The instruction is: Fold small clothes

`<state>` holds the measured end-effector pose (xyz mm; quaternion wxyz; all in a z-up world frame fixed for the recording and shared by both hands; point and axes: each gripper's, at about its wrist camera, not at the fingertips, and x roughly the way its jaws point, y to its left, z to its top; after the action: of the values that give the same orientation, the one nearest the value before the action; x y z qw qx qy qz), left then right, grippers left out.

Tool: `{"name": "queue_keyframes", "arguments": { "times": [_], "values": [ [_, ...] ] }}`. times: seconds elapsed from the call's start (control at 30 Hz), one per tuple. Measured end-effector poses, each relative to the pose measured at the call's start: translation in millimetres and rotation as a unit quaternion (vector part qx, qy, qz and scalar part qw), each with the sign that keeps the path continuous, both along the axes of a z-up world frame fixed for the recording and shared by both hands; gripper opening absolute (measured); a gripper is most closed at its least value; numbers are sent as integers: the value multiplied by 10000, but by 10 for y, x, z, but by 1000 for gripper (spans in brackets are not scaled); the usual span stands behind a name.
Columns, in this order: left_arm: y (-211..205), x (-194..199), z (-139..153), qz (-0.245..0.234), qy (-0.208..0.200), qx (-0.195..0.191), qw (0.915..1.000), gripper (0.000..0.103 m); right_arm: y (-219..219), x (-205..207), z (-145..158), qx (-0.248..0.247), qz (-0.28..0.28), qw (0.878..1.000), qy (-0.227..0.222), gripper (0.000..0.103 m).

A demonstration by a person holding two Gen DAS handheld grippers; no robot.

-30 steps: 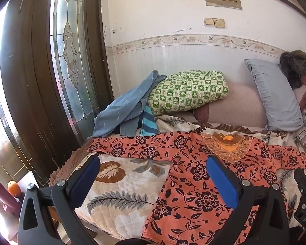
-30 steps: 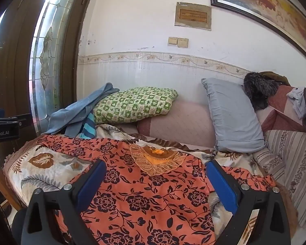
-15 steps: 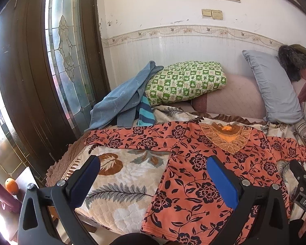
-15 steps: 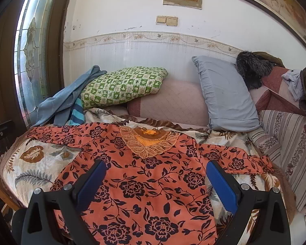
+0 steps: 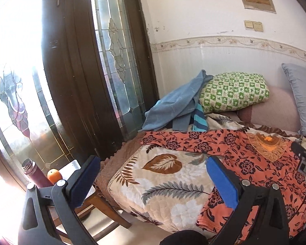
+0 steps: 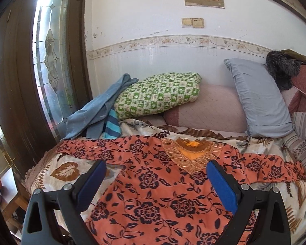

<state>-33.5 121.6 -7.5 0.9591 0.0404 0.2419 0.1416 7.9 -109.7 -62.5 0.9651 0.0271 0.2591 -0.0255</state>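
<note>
A: What is being shown, from the largest thing down?

B: A leaf-patterned quilt (image 5: 167, 185) is being used as the bed cover, and an orange floral blouse (image 6: 153, 189) is being displayed flat on it, sleeves spread to both sides, its embroidered collar (image 6: 190, 157) pointed toward the wall.

A: And behind the blouse?

B: A grey pillow (image 6: 259, 100) and a green checked pillow (image 6: 159, 94) are being propped against the wall, with a blue cloth (image 5: 177, 102) draped beside the green one.

A: The tongs?

B: The left gripper (image 5: 153, 181) is being held apart above the quilt's near corner, nothing between its pads. The right gripper (image 6: 156, 185) is likewise being held apart, over the blouse's body, nothing clamped.
</note>
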Motion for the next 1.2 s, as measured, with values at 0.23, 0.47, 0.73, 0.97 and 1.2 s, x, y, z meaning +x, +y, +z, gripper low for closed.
{"name": "queue_keyframes", "arguments": {
  "times": [0.23, 0.47, 0.73, 0.97, 1.2],
  "values": [
    [-376, 321, -213, -654, 318, -316, 9969, 103, -126, -247, -45, -680, -269, 9972, 159, 100],
    [-1279, 571, -477, -1813, 798, -412, 9793, 103, -1022, -485, 14, -756, -1532, 9843, 455, 100],
    [-1826, 518, -649, -2370, 1135, -498, 9636, 103, -1488, -646, 19, -856, -2054, 9730, 609, 100],
    [-1853, 255, -756, -2284, 1258, -706, 9628, 103, -1546, -603, -36, -653, -2032, 9750, 616, 100],
    [-1926, -250, -814, -2580, 1070, -61, 9602, 103, -1502, -628, -51, -750, -1990, 9754, 575, 100]
  ]
}}
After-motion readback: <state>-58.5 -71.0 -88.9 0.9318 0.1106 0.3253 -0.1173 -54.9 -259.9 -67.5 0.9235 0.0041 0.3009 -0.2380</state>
